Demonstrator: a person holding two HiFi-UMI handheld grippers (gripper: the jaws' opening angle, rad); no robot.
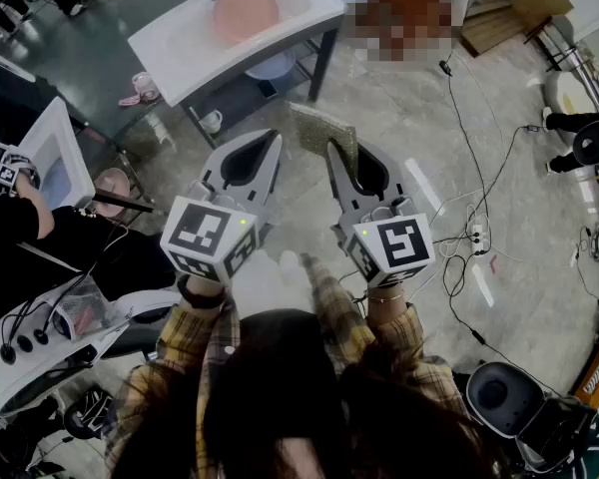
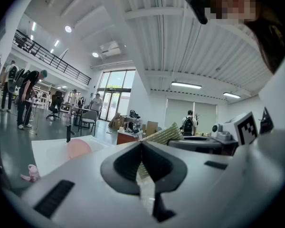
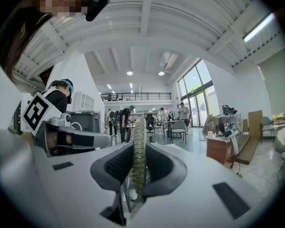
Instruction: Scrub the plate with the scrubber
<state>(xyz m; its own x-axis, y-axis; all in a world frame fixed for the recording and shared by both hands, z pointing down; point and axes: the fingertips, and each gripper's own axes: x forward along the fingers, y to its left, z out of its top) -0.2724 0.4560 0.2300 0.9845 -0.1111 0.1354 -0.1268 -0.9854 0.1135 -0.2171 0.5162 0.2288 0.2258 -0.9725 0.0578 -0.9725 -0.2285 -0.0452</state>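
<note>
A pink plate (image 1: 247, 13) lies in the white sink table (image 1: 180, 43) at the top of the head view, well ahead of both grippers. It also shows small in the left gripper view as the plate (image 2: 78, 148). My right gripper (image 1: 331, 146) is shut on a flat green-gold scrubber (image 1: 322, 133), which stands on edge between the jaws, as the scrubber (image 3: 138, 151) in the right gripper (image 3: 137, 146) view shows. My left gripper (image 1: 273, 136) is held beside it, jaws shut with nothing between them (image 2: 141, 145). Both are held in the air over the floor.
Black cables and a power strip (image 1: 476, 236) lie on the floor to the right. A white mug (image 1: 211, 121) sits on the shelf under the sink table, and pink slippers (image 1: 140, 90) lie beside it. A second white sink (image 1: 55, 148) and a person in black stand at the left.
</note>
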